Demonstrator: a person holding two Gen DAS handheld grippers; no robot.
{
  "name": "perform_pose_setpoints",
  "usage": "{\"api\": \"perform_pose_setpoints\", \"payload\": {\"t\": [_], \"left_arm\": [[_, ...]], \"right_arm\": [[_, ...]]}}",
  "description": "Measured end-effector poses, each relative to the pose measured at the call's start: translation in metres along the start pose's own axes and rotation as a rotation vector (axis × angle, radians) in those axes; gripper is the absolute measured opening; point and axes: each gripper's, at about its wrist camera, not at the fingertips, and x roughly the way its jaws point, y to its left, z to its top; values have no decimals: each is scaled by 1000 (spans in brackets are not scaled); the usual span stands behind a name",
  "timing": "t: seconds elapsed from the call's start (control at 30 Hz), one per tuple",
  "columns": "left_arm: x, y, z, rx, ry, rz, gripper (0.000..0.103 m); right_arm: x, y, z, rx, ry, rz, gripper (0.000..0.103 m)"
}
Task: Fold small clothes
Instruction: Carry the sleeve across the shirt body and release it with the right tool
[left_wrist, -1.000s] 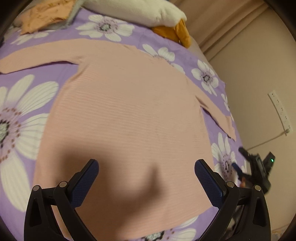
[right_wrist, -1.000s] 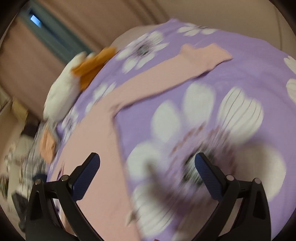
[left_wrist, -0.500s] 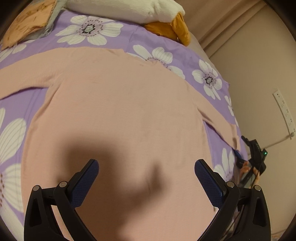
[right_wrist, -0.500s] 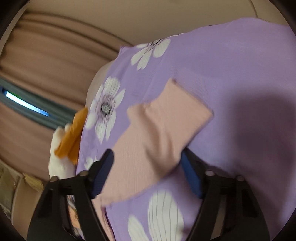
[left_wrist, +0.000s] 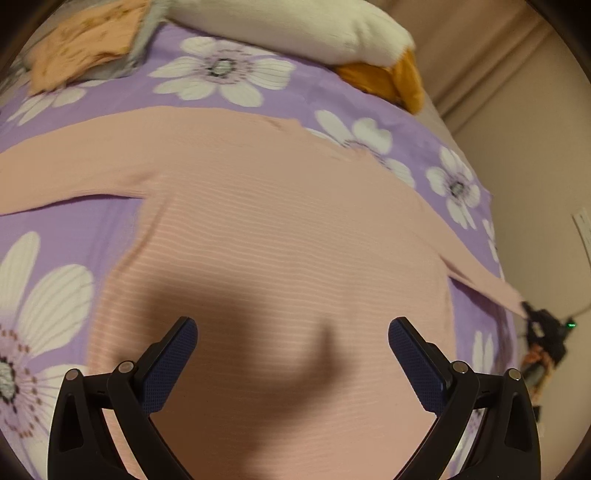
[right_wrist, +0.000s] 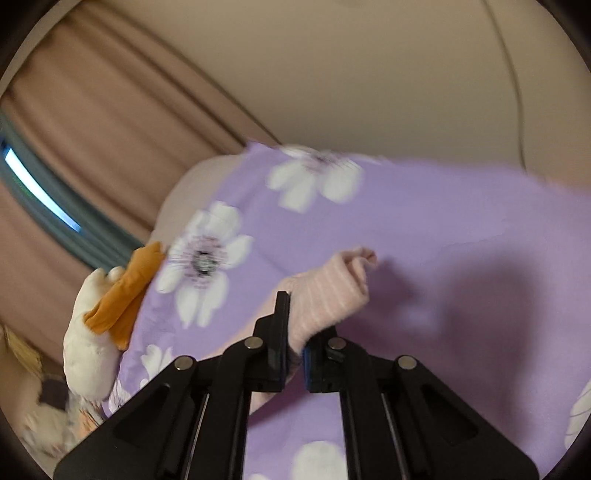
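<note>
A pale pink ribbed sweater (left_wrist: 280, 229) lies spread flat on the purple flowered bedspread (left_wrist: 221, 70), both sleeves stretched out sideways. My left gripper (left_wrist: 291, 332) hovers open over the sweater's lower body, nothing between its fingers. In the right wrist view my right gripper (right_wrist: 293, 328) is shut on the cuff end of the sweater's right sleeve (right_wrist: 325, 295), and the cuff bunches up past the fingertips, lifted off the bedspread (right_wrist: 443, 229). In the left wrist view that same sleeve (left_wrist: 480, 273) runs toward the bed's right edge, where the right gripper (left_wrist: 546, 332) shows as a dark shape.
A white and orange plush toy (left_wrist: 332, 29) lies at the head of the bed, also seen as a plush toy (right_wrist: 107, 317) at left. Orange clothing (left_wrist: 81, 40) is piled at the far left corner. A wall (left_wrist: 535, 147) and curtain (right_wrist: 92, 110) border the bed.
My right gripper moved to the sleeve end, closed on the cuff and lifted it. My left gripper slid sideways over the sweater's body and stayed open.
</note>
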Motion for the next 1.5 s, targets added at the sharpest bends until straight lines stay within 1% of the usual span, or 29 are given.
{"api": "perform_pose_setpoints", "payload": {"t": [0.07,0.13,0.17,0.27,0.33,0.37,0.43,0.53,0.6,0.7,0.8,0.87,0.97,1.0,1.03,1.07,1.1,1.13,1.17,1.2,1.23,1.27,1.3,1.33,1.37,1.4,1.47,1.5], "left_arm": [[-6,8,2,-16,-12,7,102],[-12,14,4,-22,-27,11,102],[-16,17,6,-25,-37,13,102],[-29,27,8,-38,-62,10,102],[-35,34,9,-46,-72,9,102],[-37,37,11,-50,-75,11,102],[-43,45,12,-58,-84,14,102],[-49,59,13,-80,-98,22,102],[-52,69,14,-95,-104,27,102],[-54,84,16,-119,-110,36,102],[-53,95,18,-144,-110,47,102],[-54,103,18,-158,-111,52,102],[-53,110,18,-172,-114,58,102],[-53,111,19,-177,-114,59,102],[-52,113,19,-180,-115,58,102],[-51,113,20,-183,-115,57,102],[-51,113,21,-185,-116,57,102],[-50,112,22,-185,-117,56,102],[-49,110,24,-180,-119,51,102],[-48,108,25,-174,-121,47,102],[-46,104,29,-165,-120,38,102],[-45,101,32,-157,-120,25,102],[-42,95,36,-144,-121,10,102],[-39,89,41,-129,-123,-4,102],[-36,84,45,-117,-123,-14,102],[-32,77,51,-103,-122,-29,102],[-22,60,63,-74,-114,-78,102],[-14,49,70,-57,-105,-108,102]], "right_arm": [[-2,38,8,-75,17,31,6],[0,85,9,-174,36,41,6],[1,103,6,-219,40,45,6],[6,175,-9,-386,54,57,6],[13,218,-25,-475,71,76,6],[16,245,-39,-534,80,85,6],[23,282,-67,-629,96,106,6],[37,327,-116,-756,129,141,6],[58,354,-152,-855,154,149,6],[78,378,-218,-1011,205,158,7],[99,387,-278,-1155,261,143,7],[110,382,-313,-1243,299,124,7],[118,377,-352,-1289,375,139,9],[119,375,-362,-1301,406,152,18],[119,374,-368,-1299,434,174,31],[118,373,-372,-1280,471,220,35],[114,373,-371,-1251,512,274,42],[110,372,-372,-1234,533,304,52],[102,370,-365,-1191,573,365,58],[96,367,-357,-1152,590,413,61],[88,363,-348,-1114,603,463,61],[80,356,-334,-1072,611,515,61],[73,346,-317,-1021,601,545,63],[69,336,-307,-980,592,553,66],[67,324,-292,-931,584,553,66],[67,310,-279,-890,572,535,66],[71,283,-255,-833,541,446,66],[74,270,-244,-803,522,409,63]]}}
